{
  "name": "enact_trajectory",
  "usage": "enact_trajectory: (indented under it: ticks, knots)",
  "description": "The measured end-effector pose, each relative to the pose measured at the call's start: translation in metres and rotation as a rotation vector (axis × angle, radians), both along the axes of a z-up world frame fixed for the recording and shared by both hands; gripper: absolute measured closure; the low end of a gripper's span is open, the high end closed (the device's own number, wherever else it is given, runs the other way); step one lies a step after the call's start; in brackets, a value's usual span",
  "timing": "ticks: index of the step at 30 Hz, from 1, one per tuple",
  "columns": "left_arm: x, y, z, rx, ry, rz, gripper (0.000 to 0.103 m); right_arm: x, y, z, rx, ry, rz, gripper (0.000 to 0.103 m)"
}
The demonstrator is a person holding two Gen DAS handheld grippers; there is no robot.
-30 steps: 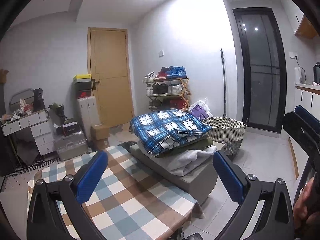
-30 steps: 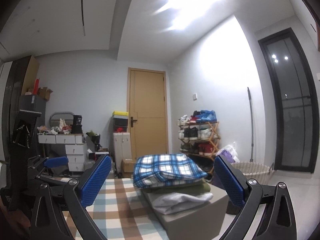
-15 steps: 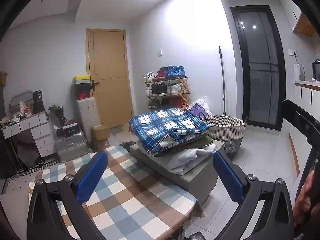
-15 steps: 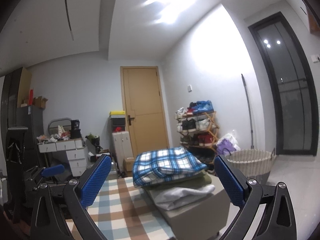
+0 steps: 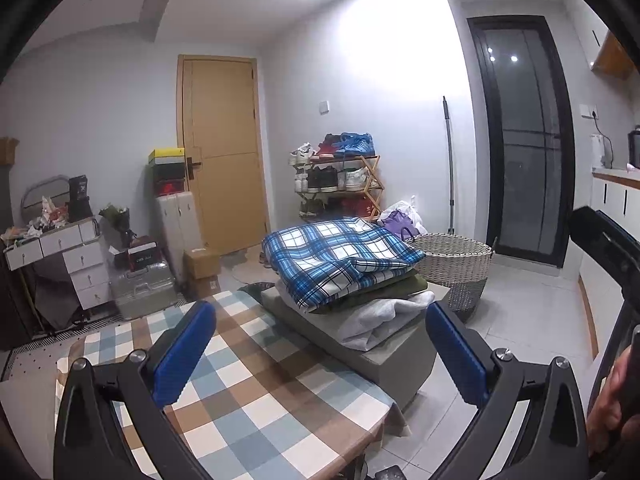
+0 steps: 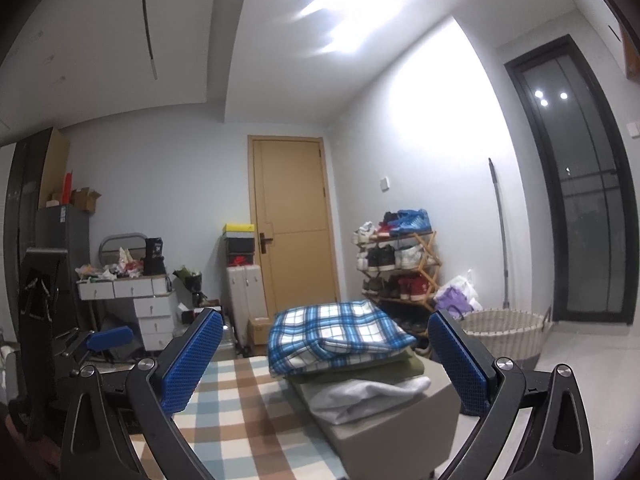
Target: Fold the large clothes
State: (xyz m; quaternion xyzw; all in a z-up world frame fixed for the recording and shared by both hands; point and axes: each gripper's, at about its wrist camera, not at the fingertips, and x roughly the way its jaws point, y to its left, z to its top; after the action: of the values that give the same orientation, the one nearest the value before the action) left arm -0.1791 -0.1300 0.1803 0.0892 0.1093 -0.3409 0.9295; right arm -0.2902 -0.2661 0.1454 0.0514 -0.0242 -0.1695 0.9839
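Fingers, left gripper (image 5: 320,354): black frame, blue ribbed pads spread wide apart, nothing between them, held above the table.
Fingers, right gripper (image 6: 326,354): same build, blue waffle-textured pads wide apart and empty.
Table (image 5: 256,392): covered in a flat checked cloth of brown, pale blue and white squares.
Grey block (image 5: 394,360): boxy, matte, set just beyond the table's far edge; it carries the clothes.
Stack of clothes (image 5: 352,292): three folded layers, a crumpled pale grey garment (image 5: 380,322) at the bottom, an olive one (image 5: 384,290) in the middle, a blue-and-white plaid piece (image 5: 336,256) on top, soft and puffy with a turned-up front corner.
Basket (image 5: 456,264): round, woven, pale wicker, on the tiled floor right of the stack.
Shoe rack (image 5: 340,184): crossed wooden legs, rows of sneakers.
Door (image 5: 224,152): plain tan wood, dark handle.
Writing: none readable.
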Motion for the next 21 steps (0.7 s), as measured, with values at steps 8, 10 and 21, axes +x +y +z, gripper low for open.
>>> enact_trajectory:
  ticks: [8,10,21]
  knots:
    - [-0.0027,0.0006,-0.0006,-0.002,-0.005,-0.006,0.001,0.0000,-0.0026,-0.0003,0.003,0.001,-0.001,0.000]
    - [-0.0021,0.0002,-0.0003,-0.004,-0.001,-0.010,0.001,0.0000,-0.0033,0.0001,0.004,0.000,-0.001,0.000]
    - [-0.0005,-0.0057,-0.0013,0.008,0.002,-0.010,0.001,0.0001,-0.0034,-0.0006,0.009,0.013,0.002,0.000]
